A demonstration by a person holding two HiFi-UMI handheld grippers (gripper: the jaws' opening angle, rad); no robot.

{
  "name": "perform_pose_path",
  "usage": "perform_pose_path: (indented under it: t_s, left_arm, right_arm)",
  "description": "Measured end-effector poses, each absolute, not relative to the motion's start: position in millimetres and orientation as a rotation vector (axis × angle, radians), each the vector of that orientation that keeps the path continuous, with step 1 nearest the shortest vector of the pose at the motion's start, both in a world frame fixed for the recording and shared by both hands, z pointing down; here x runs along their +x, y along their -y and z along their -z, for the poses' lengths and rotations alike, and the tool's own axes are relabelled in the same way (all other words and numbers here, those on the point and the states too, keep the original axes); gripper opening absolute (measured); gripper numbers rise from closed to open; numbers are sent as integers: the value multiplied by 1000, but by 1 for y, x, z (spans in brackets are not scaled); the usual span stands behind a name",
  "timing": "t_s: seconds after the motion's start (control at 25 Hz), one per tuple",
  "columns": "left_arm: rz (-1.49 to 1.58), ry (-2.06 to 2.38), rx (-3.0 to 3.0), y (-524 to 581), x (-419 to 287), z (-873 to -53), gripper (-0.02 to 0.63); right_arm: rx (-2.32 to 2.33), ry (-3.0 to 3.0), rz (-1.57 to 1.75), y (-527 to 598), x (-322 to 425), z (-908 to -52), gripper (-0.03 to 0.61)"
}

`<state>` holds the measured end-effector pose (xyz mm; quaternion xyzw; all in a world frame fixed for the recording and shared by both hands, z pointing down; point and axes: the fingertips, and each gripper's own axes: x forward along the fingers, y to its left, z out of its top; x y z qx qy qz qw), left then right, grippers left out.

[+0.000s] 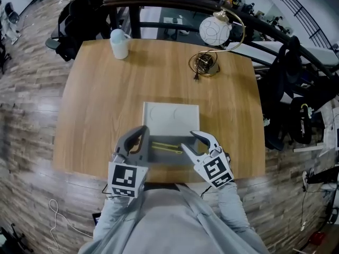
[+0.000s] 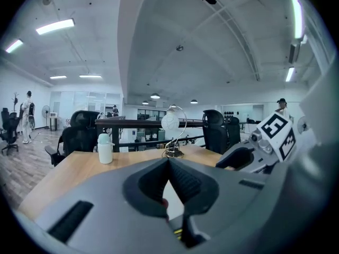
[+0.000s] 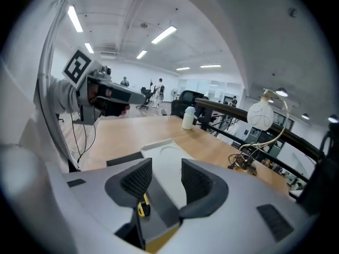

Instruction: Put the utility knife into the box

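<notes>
Left claw [image 2: 169, 162] closed, right claw [image 3: 161, 168] parted, only head view shows whole utility knife [image 1: 167, 147] inside box [image 1: 169, 158].

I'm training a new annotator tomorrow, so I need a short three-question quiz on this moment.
1. True or false: the yellow utility knife lies inside the grey box.
2. Which gripper has its jaws apart with nothing between them? A) left gripper B) right gripper
3. Fill in: in the head view, the white cup stands near the table's far ____ corner.

Key: 1 true; 2 B; 3 left.
</notes>
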<state>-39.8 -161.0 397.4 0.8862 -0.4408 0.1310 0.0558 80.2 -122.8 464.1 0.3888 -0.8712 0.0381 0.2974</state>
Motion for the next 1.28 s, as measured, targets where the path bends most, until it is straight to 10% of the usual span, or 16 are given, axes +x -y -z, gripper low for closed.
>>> perform_pose_path:
  t_s: [1.28]
  left_arm:
    - [-263, 1321, 2726, 164, -32, -364, 18]
  right_arm:
    - [1807, 2624, -137, 110, 156, -329, 38]
